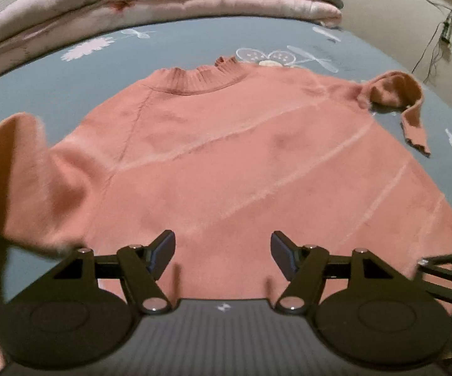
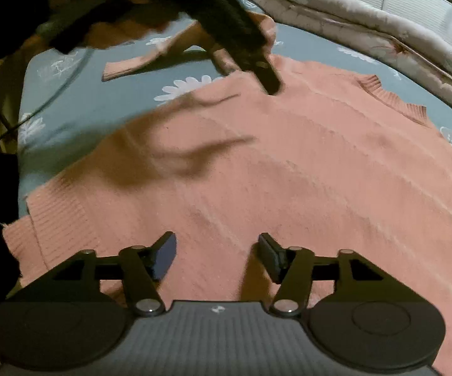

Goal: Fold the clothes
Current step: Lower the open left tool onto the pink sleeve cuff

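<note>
Both jaws spread, gripping nothing: left gripper [image 1: 222,252] and right gripper [image 2: 217,252] poised over pink sweater [image 1: 226,156], spread flat ahead on floral bedsheet [image 1: 53,87]; sleeve [image 1: 407,103] bunched far right, probably awaiting folding inward.

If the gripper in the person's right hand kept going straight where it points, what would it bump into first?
Most likely the salmon-pink sweater spread on the bed; the open right gripper points down at its body, nothing between.

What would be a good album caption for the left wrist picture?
Open left gripper poised over a pink sweater spread flat on a flowered bedsheet.
</note>
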Demonstrator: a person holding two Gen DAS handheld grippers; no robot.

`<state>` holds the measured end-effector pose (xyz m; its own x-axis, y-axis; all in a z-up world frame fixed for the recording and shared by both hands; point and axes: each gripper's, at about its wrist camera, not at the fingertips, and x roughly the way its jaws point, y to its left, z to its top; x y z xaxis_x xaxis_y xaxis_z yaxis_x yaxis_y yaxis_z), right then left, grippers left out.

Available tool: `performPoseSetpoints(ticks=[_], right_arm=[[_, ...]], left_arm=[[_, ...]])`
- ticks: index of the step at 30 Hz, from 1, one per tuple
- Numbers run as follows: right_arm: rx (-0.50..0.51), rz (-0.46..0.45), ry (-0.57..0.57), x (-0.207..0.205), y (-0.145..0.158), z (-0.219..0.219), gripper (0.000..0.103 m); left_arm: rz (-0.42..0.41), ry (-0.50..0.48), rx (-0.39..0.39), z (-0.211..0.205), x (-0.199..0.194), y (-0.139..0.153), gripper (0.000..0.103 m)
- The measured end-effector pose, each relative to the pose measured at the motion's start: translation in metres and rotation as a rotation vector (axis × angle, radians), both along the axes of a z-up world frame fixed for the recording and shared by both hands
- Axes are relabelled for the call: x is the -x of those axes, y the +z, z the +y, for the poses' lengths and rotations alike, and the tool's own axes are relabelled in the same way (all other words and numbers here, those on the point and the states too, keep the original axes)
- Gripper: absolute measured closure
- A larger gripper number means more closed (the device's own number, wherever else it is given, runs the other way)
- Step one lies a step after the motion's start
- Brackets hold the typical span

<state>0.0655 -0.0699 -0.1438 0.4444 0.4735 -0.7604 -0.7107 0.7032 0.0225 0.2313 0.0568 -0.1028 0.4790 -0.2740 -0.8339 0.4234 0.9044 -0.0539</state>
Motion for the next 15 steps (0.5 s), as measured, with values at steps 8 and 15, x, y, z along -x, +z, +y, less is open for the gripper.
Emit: performPoseSetpoints(ticks=[8, 15], right_arm=[[-0.019, 0.013, 0.001, -0.003, -0.001, -0.012, 0.029], [-0.033, 0.02, -0.015, -0.004, 0.001, -0.014, 0.029]], left_arm=[[0.037, 0.076, 0.011, 0.039, 0.006, -0.027, 0.033], [0.033, 0.086, -0.054, 0.032, 0.023, -0.015, 0.032]])
